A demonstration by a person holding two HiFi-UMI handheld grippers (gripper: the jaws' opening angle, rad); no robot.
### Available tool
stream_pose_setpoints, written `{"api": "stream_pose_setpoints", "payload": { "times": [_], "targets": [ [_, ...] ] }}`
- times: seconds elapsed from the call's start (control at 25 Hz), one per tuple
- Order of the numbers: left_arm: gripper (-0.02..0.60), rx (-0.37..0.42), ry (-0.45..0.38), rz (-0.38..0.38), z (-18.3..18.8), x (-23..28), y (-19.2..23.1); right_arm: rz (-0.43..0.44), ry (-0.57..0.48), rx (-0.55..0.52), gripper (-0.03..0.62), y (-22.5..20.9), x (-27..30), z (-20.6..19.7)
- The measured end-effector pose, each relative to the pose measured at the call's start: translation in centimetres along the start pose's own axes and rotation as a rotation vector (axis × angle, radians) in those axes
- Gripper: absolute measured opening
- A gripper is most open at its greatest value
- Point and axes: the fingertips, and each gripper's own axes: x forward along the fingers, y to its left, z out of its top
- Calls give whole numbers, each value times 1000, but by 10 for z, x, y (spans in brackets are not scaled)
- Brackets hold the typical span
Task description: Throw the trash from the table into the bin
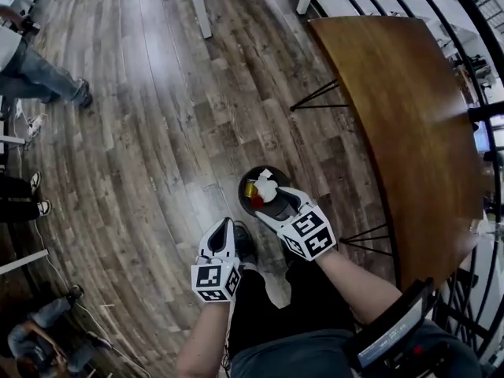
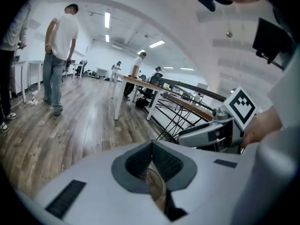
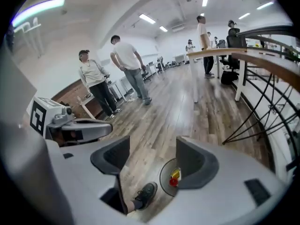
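The right gripper (image 3: pixel 152 156) hangs with its jaws wide apart and empty. Just below them, the bin (image 1: pixel 242 186) holds the trash (image 1: pixel 264 187). The left gripper (image 2: pixel 152 159) has its jaws pressed together on nothing. The right should probably lift straight up, clear of the rim.

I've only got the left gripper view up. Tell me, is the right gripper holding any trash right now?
Observer: No. The right gripper has its jaws apart with nothing between them.
Operator: Okay, and where's the bin from there?
Observer: The bin stands on the wood floor right below that gripper.
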Motion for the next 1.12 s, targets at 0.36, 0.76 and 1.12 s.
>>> {"api": "stream_pose_setpoints", "payload": {
  "times": [0.36, 0.76, 1.12],
  "targets": [
    [11, 68, -51, -53, 106, -84, -51, -10, -275, 21, 221, 57, -123, 116],
    [9, 178, -216, -214, 212, -127, -130, -105, -476, -20, 75, 83, -231, 187],
    [9, 188, -308, -177, 263, -143, -144, -186, -563, -90, 31, 84, -293, 216]
  ]
}}
